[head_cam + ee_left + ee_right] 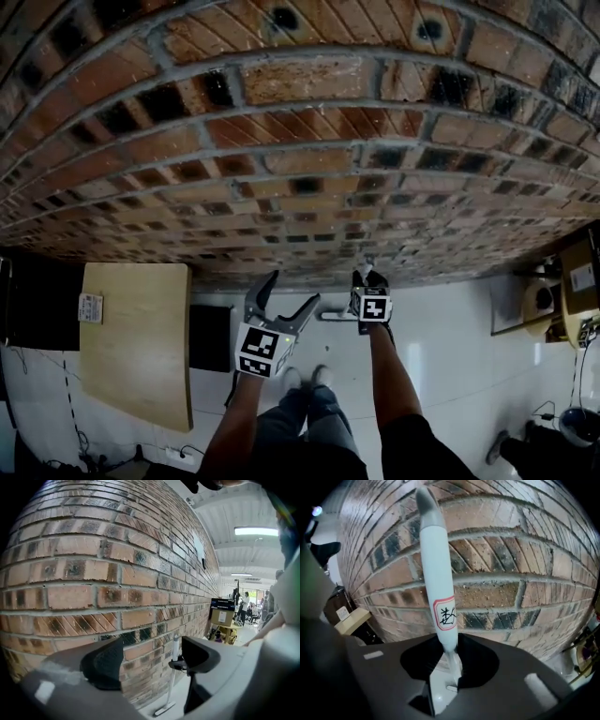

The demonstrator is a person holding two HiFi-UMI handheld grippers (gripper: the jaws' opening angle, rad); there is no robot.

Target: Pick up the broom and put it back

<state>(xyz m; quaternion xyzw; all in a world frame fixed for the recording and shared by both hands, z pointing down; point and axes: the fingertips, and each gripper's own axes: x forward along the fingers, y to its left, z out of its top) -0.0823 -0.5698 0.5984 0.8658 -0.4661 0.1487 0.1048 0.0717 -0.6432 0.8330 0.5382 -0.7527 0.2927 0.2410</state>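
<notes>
A white broom stands upright against the brick wall (300, 141). Its head (336, 316) rests on the pale floor. In the right gripper view its white handle (437, 583) has a grey tip and a red-framed label, and it rises from between the jaws. My right gripper (450, 657) is shut on this handle; in the head view the right gripper (368, 281) sits close to the wall. My left gripper (292, 291) is to its left, jaws wide apart with nothing between them. Past the open left gripper (150, 656), the broom (173, 677) shows beyond its right jaw.
A wooden tabletop (136, 347) lies on the left next to dark boxes (37, 305). At the right edge are a cardboard box (581, 277) and clutter. My own legs and shoes (305, 380) are below the grippers. Far along the wall stand a box (221, 616) and people (244, 603).
</notes>
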